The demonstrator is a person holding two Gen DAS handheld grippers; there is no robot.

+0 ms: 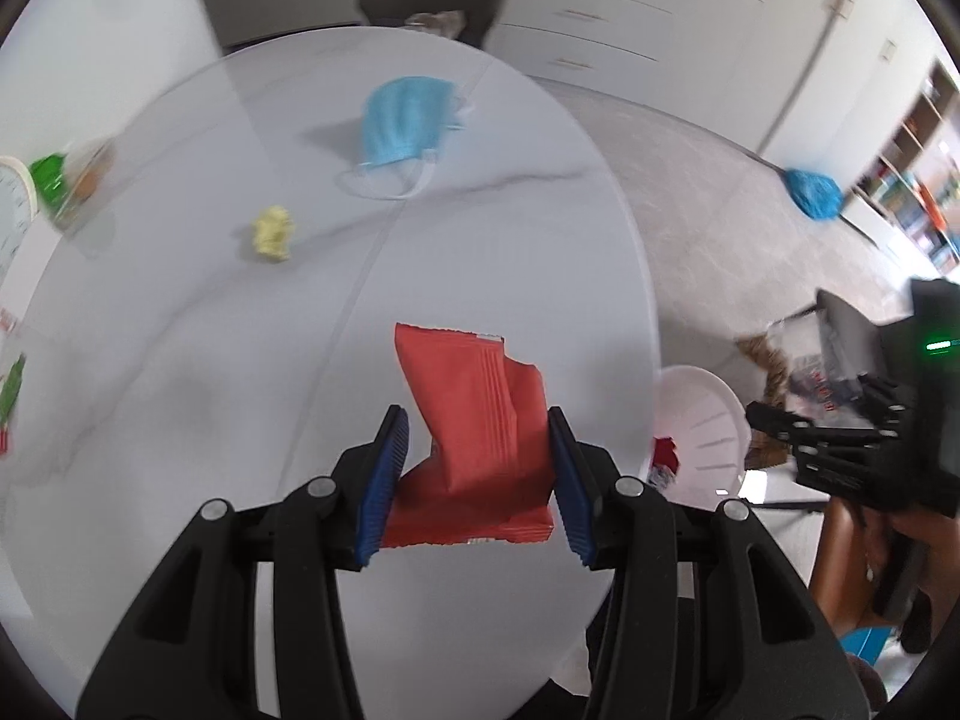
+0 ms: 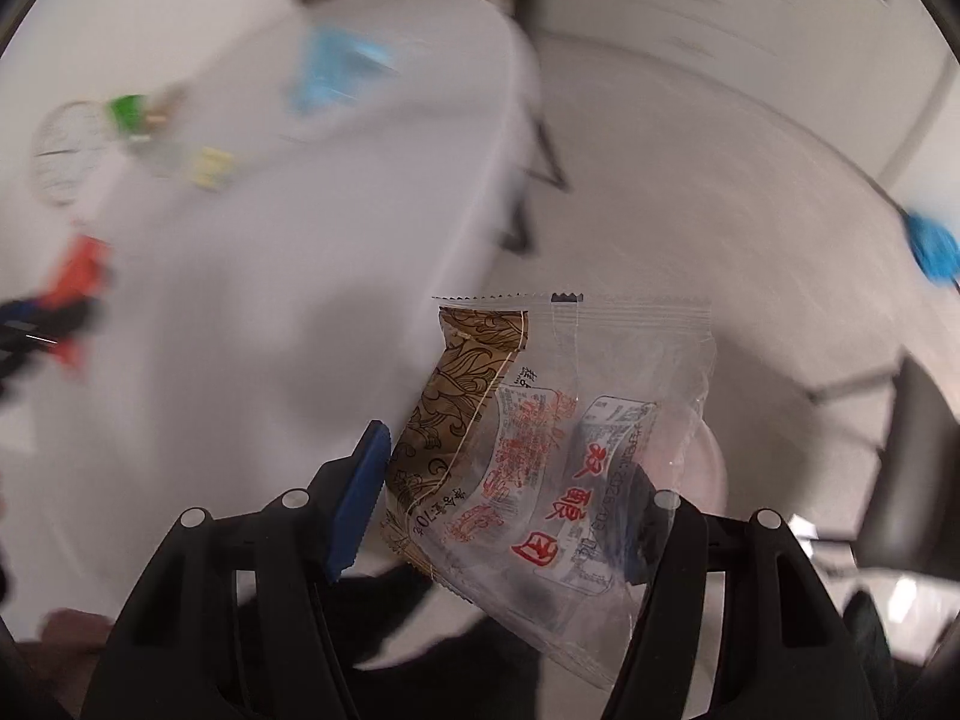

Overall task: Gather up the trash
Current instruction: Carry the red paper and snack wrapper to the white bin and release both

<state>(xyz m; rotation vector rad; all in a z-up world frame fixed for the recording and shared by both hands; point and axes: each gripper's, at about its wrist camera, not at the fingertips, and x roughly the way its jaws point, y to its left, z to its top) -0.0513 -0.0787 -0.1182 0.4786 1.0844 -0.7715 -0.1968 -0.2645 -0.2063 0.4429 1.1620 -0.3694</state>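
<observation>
White marbled round table [image 1: 180, 360] over pale floor [image 1: 690, 192], cabinets [image 1: 600, 6] behind. White bin [image 1: 702, 420] beside table edge. Blue mask [image 1: 408, 120], yellow wad [image 1: 273, 234] lying apart. Left tongs [image 1: 477, 468] gripping red wrapper [image 1: 474, 414]; right tongs [image 2: 504, 510] clamping clear wrapper [image 2: 570, 450].

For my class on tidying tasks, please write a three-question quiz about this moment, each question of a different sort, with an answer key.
1. True or false: the left gripper holds a crumpled red foil wrapper between its blue pads.
2. Multiple choice: what is clamped in the right gripper? A) a green bottle B) a clear plastic snack wrapper with a brown patterned side C) a spoon
3. Short answer: name two loose pieces of trash lying on the round white table.

Key
1. True.
2. B.
3. The light blue face mask and the small yellow crumpled paper ball.
</observation>
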